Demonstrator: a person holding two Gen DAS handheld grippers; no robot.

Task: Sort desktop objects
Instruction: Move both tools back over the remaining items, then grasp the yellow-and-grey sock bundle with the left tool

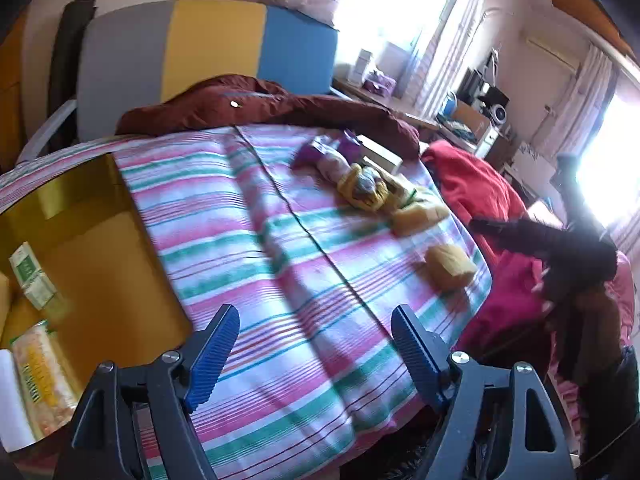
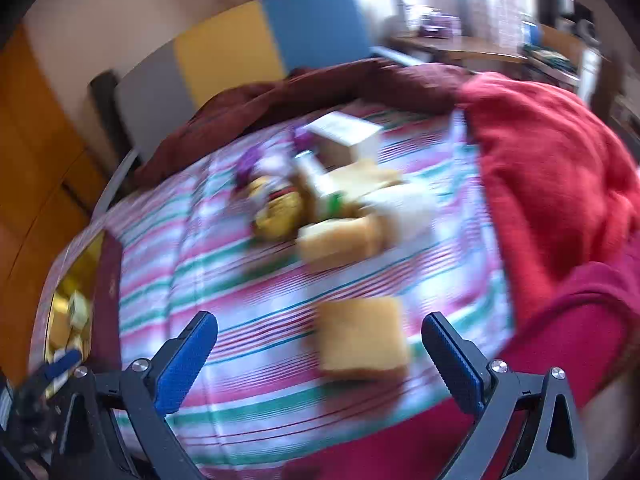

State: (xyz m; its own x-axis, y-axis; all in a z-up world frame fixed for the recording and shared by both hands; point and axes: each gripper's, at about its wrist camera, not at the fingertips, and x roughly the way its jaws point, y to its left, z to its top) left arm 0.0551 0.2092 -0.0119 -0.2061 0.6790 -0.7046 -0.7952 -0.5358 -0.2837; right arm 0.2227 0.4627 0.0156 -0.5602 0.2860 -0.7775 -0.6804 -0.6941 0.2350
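Bare striped sheet (image 1: 280,264) between gold box (image 1: 100,248) and snack pile (image 1: 372,188).

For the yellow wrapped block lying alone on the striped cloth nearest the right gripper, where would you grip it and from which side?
Grip the yellow block across its two long side edges, coming down from above. It lies flat on the striped cloth, apart from the pile behind it, so both sides are free. The right gripper is already open and empty with the block roughly between its fingers. The view is blurred, so judge the edges loosely.

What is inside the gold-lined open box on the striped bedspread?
The gold-lined open box holds a green-and-white packet, a yellow-printed clear packet and a white item. The frame edge cuts off the rest.
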